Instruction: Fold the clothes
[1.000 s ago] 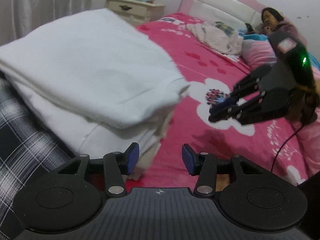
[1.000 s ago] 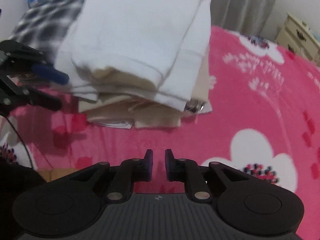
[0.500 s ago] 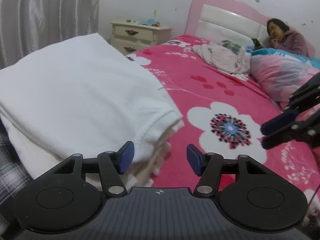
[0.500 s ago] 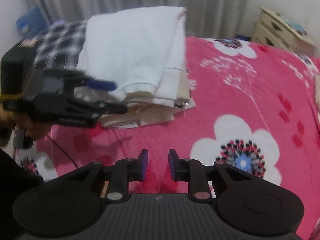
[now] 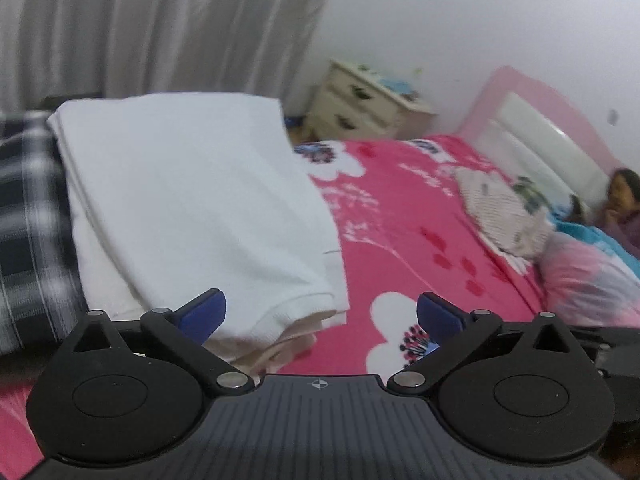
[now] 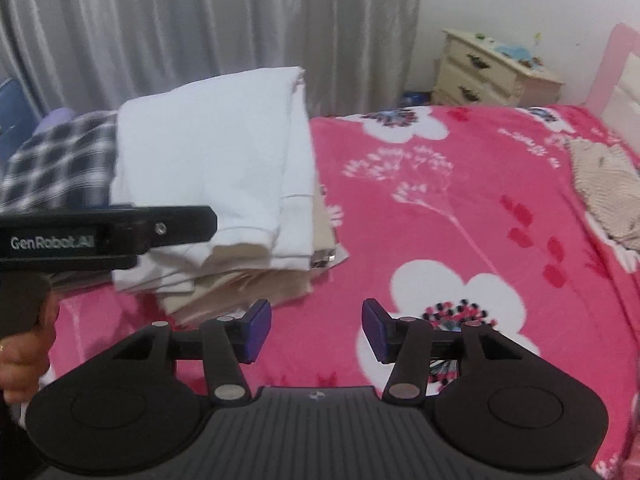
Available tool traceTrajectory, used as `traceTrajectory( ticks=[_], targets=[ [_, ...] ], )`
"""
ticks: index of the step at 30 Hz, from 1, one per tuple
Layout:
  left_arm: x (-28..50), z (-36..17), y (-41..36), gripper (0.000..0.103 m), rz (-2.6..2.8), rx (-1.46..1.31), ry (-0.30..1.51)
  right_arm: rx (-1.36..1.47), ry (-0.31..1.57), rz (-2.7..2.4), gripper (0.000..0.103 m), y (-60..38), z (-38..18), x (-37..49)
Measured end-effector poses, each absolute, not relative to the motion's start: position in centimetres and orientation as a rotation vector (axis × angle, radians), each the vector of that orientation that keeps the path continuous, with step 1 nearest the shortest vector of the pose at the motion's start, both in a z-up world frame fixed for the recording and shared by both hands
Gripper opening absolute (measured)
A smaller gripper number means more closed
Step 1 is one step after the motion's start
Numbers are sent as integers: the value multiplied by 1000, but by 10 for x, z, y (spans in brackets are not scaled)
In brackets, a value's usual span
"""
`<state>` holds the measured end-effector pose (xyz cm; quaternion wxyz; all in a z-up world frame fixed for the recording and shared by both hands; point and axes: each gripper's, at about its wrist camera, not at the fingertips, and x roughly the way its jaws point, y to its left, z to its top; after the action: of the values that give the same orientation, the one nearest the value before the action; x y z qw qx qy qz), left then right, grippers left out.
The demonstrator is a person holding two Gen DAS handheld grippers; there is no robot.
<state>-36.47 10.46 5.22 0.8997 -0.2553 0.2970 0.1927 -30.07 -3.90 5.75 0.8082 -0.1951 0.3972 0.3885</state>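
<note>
Right wrist view looks across a bed covered by a bright pink fleece blanket with white flowers [image 6: 460, 208], grey pleated curtains [image 6: 208, 20] hanging behind it and a cream bedside cabinet with dark handles [image 6: 488, 68] standing by the white wall. On the blanket's near corner sits the folded white knit garment [image 6: 212, 160], topping a stack of beige folded clothes [image 6: 256, 280], with a black-and-white checked cloth [image 6: 60, 160] just beside it on the left. The left gripper [image 5: 320, 316] crosses in front of the stack in this view, its black body partly hiding the white garment's lower edge; a hand [image 6: 20, 356] grips its handle. Its jaws are opening wide, with the garment's ribbed hem lying between them but untouched by the blue pads. The right gripper [image 6: 316, 330] hangs over bare blanket just beside the stack, jaws opening, nothing between them. Left wrist view shows a pink headboard [image 5: 552, 128], a crumpled beige knit [image 5: 504, 212] and a person lying at the far end.
</note>
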Motion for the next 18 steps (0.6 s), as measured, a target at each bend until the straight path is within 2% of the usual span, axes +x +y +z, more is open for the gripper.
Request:
traceTrajectory(
  ticks=[8, 18],
  targets=[
    [-368, 36, 105, 103, 563, -615, 678, -400, 895, 757, 63, -49, 42, -294],
    [-369, 37, 90, 103, 686, -541, 692, -448, 904, 727, 74, -56, 35, -302]
  ],
)
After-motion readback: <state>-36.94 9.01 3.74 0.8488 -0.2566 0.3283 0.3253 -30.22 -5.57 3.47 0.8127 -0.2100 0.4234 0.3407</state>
